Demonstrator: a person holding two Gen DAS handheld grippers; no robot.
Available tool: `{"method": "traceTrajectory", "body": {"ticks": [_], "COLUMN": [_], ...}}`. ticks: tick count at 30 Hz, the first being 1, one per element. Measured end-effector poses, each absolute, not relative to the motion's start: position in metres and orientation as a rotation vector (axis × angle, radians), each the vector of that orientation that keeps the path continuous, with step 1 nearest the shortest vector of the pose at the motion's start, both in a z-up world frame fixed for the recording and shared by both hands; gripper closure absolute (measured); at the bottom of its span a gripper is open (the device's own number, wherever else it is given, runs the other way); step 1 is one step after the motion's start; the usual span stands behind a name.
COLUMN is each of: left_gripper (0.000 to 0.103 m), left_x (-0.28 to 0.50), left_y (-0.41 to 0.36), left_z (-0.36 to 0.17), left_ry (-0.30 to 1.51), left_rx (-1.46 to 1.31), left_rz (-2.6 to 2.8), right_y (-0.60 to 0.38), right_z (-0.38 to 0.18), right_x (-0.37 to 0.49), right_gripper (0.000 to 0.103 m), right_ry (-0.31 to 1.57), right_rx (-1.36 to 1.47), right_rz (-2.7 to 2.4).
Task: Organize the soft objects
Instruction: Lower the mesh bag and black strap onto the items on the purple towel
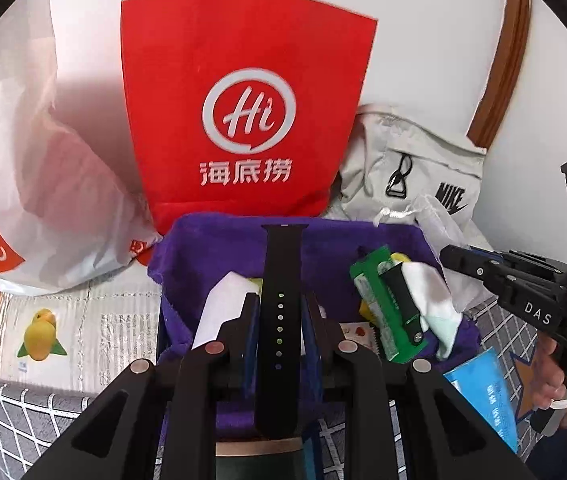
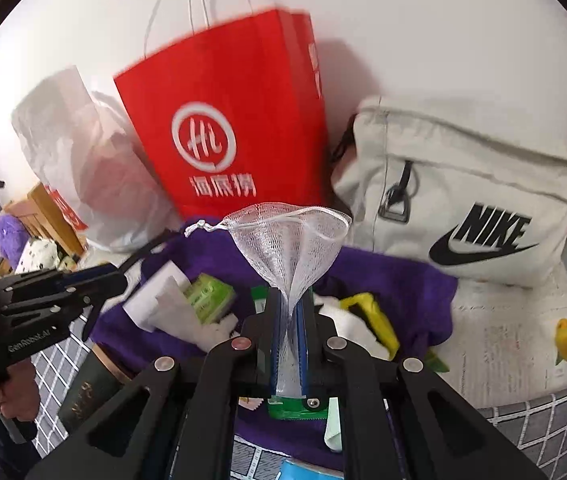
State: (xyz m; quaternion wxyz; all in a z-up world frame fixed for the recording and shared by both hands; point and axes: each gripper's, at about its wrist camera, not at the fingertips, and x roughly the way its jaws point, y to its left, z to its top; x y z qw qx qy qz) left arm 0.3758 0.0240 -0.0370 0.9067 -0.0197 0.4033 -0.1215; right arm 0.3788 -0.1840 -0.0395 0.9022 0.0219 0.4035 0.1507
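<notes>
A lived-in home bedroom: a bed with grey checked bedding (image 1: 23, 412) and a fruit-print sheet (image 2: 523, 320), a red shopping bag (image 1: 243, 100) and white sports bag (image 2: 463, 200) against the plain wall (image 2: 423, 20).

Quilted bed (image 1: 95, 320), purple towel (image 1: 211, 248) on it, red bag (image 1: 243, 60) & Nike bag (image 2: 463, 184) behind.

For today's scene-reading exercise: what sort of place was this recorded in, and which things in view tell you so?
Probably a home bedroom, on a bed. A quilted cover with a fruit print lies beneath a purple towel, a red paper shopping bag and Nike pouch lean on a white wall, and wooden furniture stands beyond.
</notes>
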Motion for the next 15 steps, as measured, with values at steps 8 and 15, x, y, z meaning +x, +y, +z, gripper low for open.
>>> {"method": "traceTrajectory", "body": {"ticks": [8,15], "left_gripper": [0.083,0.083], "left_x": [0.385,0.388], "left_y": [0.024,0.015], "left_z": [-0.052,-0.061], "left_ry": [0.864,0.882], "left_rx": [-0.052,-0.043], "left_rz": [-0.267,-0.285], "right_y": [-0.171,-0.164], "right_z": [-0.064,-0.08], "right_x": [0.389,0.396], "right_gripper": [0.095,0.095], "right_ry": [0.893,0.933], "right_rx": [0.013,0.007], "right_rz": [0.333,0.355]}}
